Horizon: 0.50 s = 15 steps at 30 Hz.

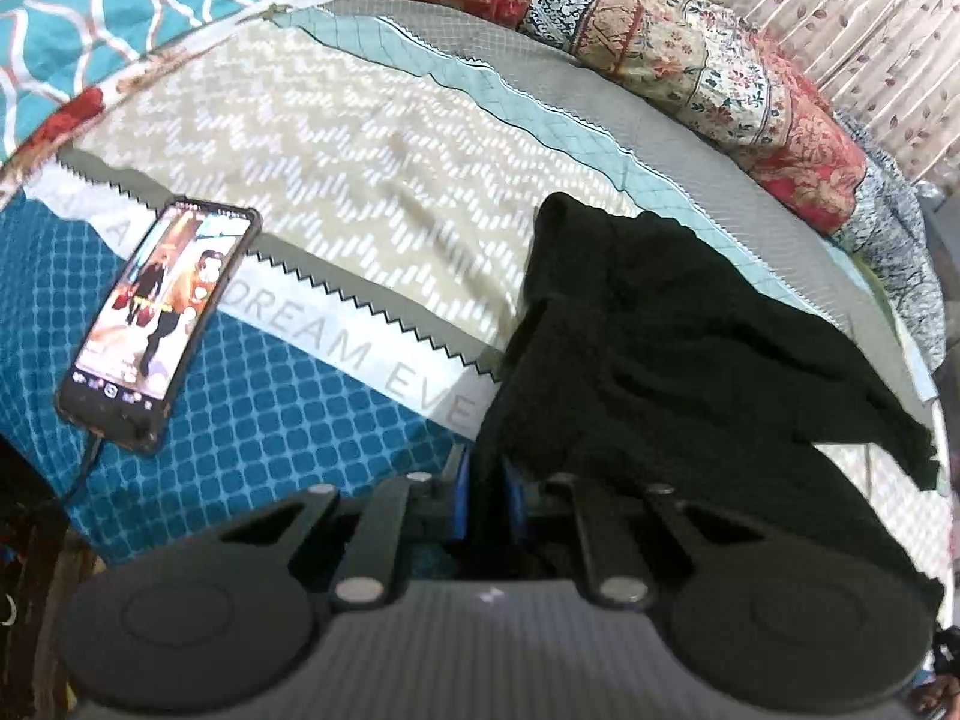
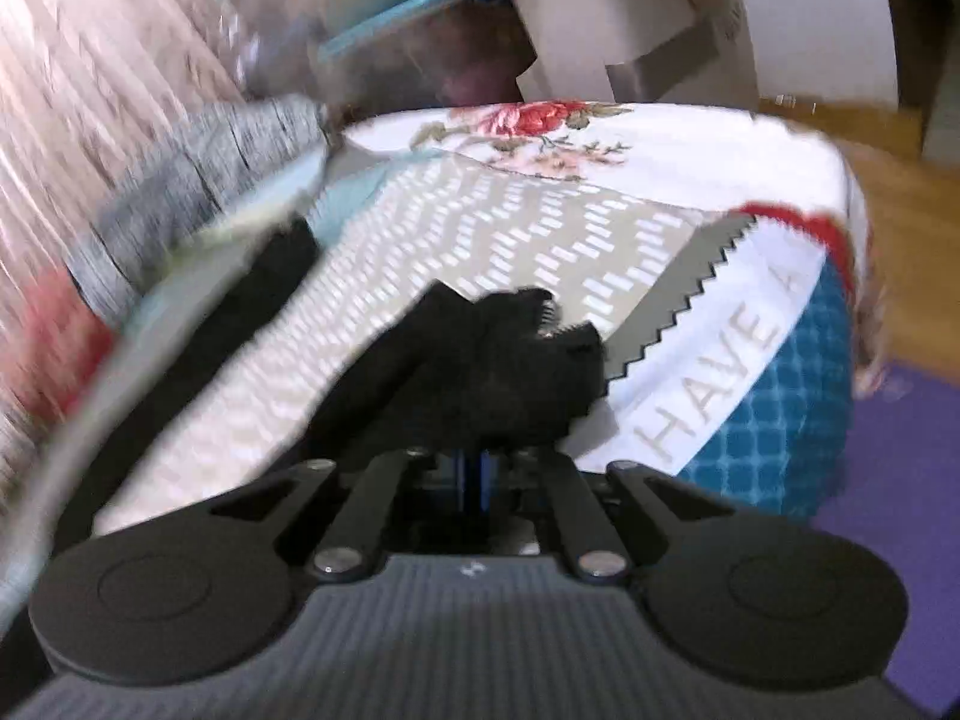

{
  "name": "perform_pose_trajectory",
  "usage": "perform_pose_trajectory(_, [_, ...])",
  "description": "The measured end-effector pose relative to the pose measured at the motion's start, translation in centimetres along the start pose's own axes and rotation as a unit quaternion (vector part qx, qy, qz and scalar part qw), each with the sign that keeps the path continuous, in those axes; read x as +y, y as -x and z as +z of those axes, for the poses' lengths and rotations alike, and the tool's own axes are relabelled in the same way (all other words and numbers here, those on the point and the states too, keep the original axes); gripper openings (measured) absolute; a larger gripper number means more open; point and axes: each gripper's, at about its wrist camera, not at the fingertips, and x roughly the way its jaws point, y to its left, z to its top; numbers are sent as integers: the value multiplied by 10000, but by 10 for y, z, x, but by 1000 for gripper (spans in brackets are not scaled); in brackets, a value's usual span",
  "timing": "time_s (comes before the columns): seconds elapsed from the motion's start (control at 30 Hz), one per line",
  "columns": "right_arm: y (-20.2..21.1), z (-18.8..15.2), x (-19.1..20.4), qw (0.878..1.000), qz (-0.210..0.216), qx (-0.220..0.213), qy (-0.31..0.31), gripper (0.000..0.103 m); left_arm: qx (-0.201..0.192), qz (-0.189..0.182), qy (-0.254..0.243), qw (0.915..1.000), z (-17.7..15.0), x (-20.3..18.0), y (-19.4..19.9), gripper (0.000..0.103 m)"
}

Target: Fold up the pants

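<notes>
The black pants (image 1: 672,336) hang bunched and rumpled over the patterned bedspread (image 1: 336,138). My left gripper (image 1: 486,480) is shut on one edge of the pants, and the cloth drapes over its fingers to the right. In the right wrist view, my right gripper (image 2: 480,468) is shut on another bunched part of the black pants (image 2: 510,360), held just above the bedspread (image 2: 540,228). A strip of the pants runs back to the left there. The fingertips of both grippers are hidden by cloth. The right wrist view is blurred.
A phone (image 1: 162,324) with a lit screen and a cable lies on the bed at the left. Floral pillows (image 1: 690,48) and a teal pillow (image 1: 120,0) line the far side. A grey garment (image 2: 198,180) lies by the curtain. A purple mat (image 2: 900,510) covers the floor at right.
</notes>
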Motion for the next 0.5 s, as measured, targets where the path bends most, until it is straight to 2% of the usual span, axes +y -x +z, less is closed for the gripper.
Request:
perform_pose_trajectory(0.07, [16,8,-2,9986,-131,-493,124,7,10,108,-72,9999,-1,-4,-2,11])
perform_pose_trajectory(0.13, [38,16,-15,9922,-306,-1197,-144,6,75,196,-126,9997,-4,-6,-8,11])
perform_pose_trajectory(0.17, [40,16,-19,9895,-629,-1292,-177,7,170,209,-131,9996,-6,-4,-12,12])
perform_pose_trajectory(0.2, [31,16,-24,9884,-969,-1170,-60,7,276,247,-138,9992,-9,-2,-19,13])
perform_pose_trajectory(0.23, [14,15,-29,9885,-1274,-811,96,7,384,335,-172,9986,-12,-2,-26,18])
perform_pose_trajectory(0.27, [-3,10,-33,9885,-1446,-354,253,10,448,443,-238,9977,-15,-2,-33,25])
perform_pose_trajectory(0.3, [-10,6,-35,9884,-1447,-192,427,12,449,494,-284,9974,-16,-2,-35,28])
perform_pose_trajectory(0.33, [-6,5,-29,9855,-1517,-375,656,19,428,503,-324,9973,-16,-2,-33,33])
perform_pose_trajectory(0.37, [-1,7,-25,9816,-1658,-501,803,42,366,501,-357,9974,-15,-2,-30,37])
perform_pose_trajectory(0.4, [8,9,-22,9789,-1726,-754,797,57,248,485,-410,9977,-13,-2,-25,39])
perform_pose_trajectory(0.43, [20,14,-21,9758,-1739,-1123,699,56,89,462,-489,9977,-10,-2,-19,44])
perform_pose_trajectory(0.5, [33,21,-18,9699,-1768,-1582,553,56,-358,531,-699,9955,2,-6,-5,55])
